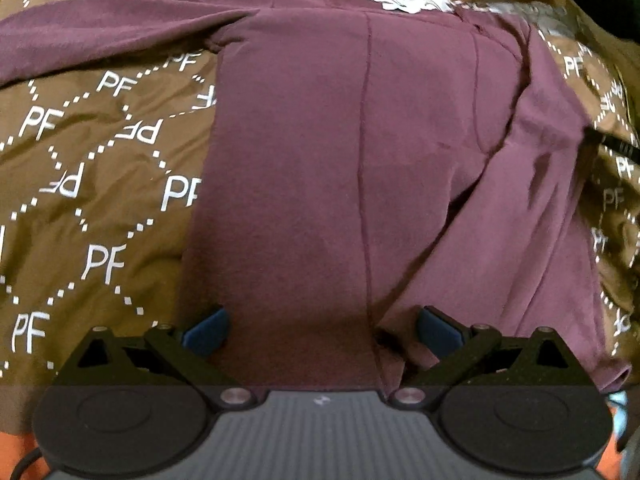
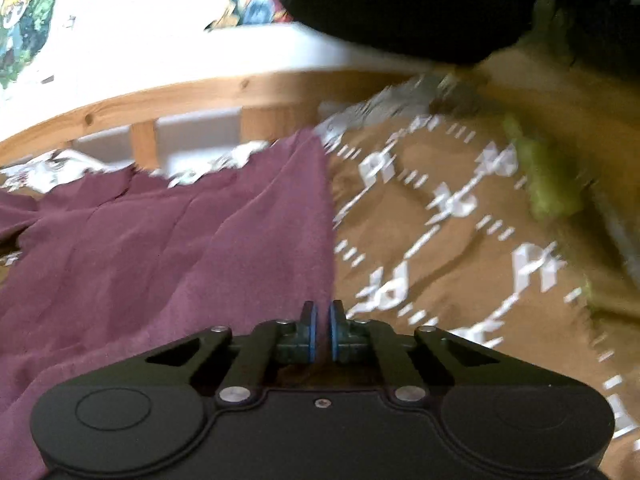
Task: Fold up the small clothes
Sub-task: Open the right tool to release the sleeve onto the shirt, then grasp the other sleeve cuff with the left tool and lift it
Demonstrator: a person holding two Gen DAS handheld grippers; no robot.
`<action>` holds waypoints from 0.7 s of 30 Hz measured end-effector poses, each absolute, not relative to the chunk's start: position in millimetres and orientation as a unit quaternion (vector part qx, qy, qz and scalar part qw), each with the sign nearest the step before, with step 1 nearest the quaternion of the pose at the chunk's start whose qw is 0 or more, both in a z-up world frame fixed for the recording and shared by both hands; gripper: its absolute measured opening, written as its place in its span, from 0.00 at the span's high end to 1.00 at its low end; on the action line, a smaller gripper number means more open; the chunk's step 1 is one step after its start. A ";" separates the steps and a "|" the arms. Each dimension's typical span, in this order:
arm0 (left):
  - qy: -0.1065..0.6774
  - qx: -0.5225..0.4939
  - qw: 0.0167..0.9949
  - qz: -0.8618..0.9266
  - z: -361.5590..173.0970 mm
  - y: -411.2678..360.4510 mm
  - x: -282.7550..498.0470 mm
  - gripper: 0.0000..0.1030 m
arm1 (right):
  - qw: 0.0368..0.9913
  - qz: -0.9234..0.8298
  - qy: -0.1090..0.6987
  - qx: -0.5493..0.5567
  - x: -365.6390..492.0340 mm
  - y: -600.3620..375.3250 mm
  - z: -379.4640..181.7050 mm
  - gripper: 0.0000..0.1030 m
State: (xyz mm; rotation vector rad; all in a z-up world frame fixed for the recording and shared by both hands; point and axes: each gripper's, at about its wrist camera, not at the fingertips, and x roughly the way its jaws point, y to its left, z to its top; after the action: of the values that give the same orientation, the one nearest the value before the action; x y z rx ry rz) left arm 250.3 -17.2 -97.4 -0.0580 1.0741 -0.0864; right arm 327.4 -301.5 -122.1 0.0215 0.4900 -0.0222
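A maroon shirt (image 1: 320, 160) lies spread flat on a brown bedspread (image 1: 80, 200) printed with white letters. One sleeve stretches to the far left, and the right side is folded in with creases. My left gripper (image 1: 322, 320) hangs open over the shirt's near hem, its blue pads (image 1: 208, 332) wide apart with only flat cloth beneath. In the right wrist view, my right gripper (image 2: 322, 320) is shut at the right edge of the shirt (image 2: 160, 260), and the cloth's edge runs in between its pads (image 2: 312, 328). That view is blurred.
A wooden bed rail (image 2: 160, 96) with slats runs along the far side, with white patterned bedding (image 2: 60, 164) in front of it. A green object (image 2: 548, 184) lies on the bedspread (image 2: 440, 240) at the right. A large dark shape (image 2: 400, 0) fills the top right.
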 end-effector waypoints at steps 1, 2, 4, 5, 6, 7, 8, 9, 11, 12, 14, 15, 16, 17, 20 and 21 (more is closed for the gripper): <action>0.512 -0.018 0.858 -0.041 -98.8 -19.5 250.2 0.01 | 0.971 -0.020 0.238 0.012 327.2 -305.1 -119.4 0.94; 0.514 -0.010 0.857 -0.041 -100.1 -21.7 251.2 0.01 | 0.970 -0.025 0.241 0.015 328.0 -308.2 -119.7 0.94; 0.513 0.002 0.857 -0.040 -101.5 -25.0 251.8 0.01 | 0.967 -0.024 0.252 0.016 330.1 -309.4 -126.2 0.94; 0.512 0.005 0.858 -0.040 -101.4 -25.5 251.1 0.01 | 0.966 -0.023 0.256 0.009 330.3 -306.6 -130.2 0.94; 0.512 0.006 0.858 -0.040 -101.2 -25.9 250.8 0.01 | 0.966 -0.025 0.258 0.000 331.0 -304.0 -132.7 0.93; 0.512 0.007 0.858 -0.041 -100.3 -26.2 249.6 0.01 | 0.966 -0.027 0.258 -0.005 331.4 -302.5 -133.7 0.92; 0.512 0.006 0.858 -0.042 -99.8 -25.6 249.2 0.01 | 0.966 -0.028 0.257 -0.001 330.4 -303.0 -133.7 0.90; 0.513 0.004 0.857 -0.042 -99.4 -24.7 249.1 0.01 | 0.966 -0.031 0.257 0.007 329.7 -304.3 -133.1 0.86; 0.516 -0.006 0.856 -0.043 -97.0 -21.7 248.3 0.01 | 0.967 -0.036 0.254 0.011 324.7 -304.7 -131.9 0.76; 0.515 -0.013 0.856 -0.044 -94.9 -19.6 247.6 0.01 | 0.967 -0.038 0.253 0.007 321.6 -303.4 -131.4 0.66; 0.512 -0.028 0.857 -0.046 -91.8 -14.7 249.1 0.01 | 0.967 -0.037 0.251 -0.004 314.8 -299.1 -130.0 0.49; 0.509 -0.039 0.859 -0.045 -89.1 -10.6 248.7 0.01 | 0.968 -0.032 0.248 -0.007 310.5 -296.4 -128.4 0.41; 0.503 -0.051 0.862 -0.042 -85.3 -4.7 249.3 0.01 | 0.969 -0.028 0.246 -0.007 306.1 -293.7 -126.3 0.35; 0.496 -0.063 0.865 -0.038 -81.6 1.2 250.0 0.01 | 0.969 -0.023 0.244 -0.005 302.1 -291.1 -124.0 0.32; 0.466 -0.115 0.877 -0.001 -67.7 29.6 253.2 0.01 | 0.972 -0.005 0.233 0.002 288.1 -282.6 -115.2 0.17; 0.455 -0.134 0.880 0.013 -62.8 41.4 255.1 0.01 | 0.973 0.002 0.229 0.001 283.8 -279.2 -112.2 0.13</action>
State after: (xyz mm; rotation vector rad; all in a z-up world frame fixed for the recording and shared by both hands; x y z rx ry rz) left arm 255.1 41.4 -62.8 -0.2794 0.9484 0.0277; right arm 283.8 -279.2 -112.2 0.0021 0.4617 0.0049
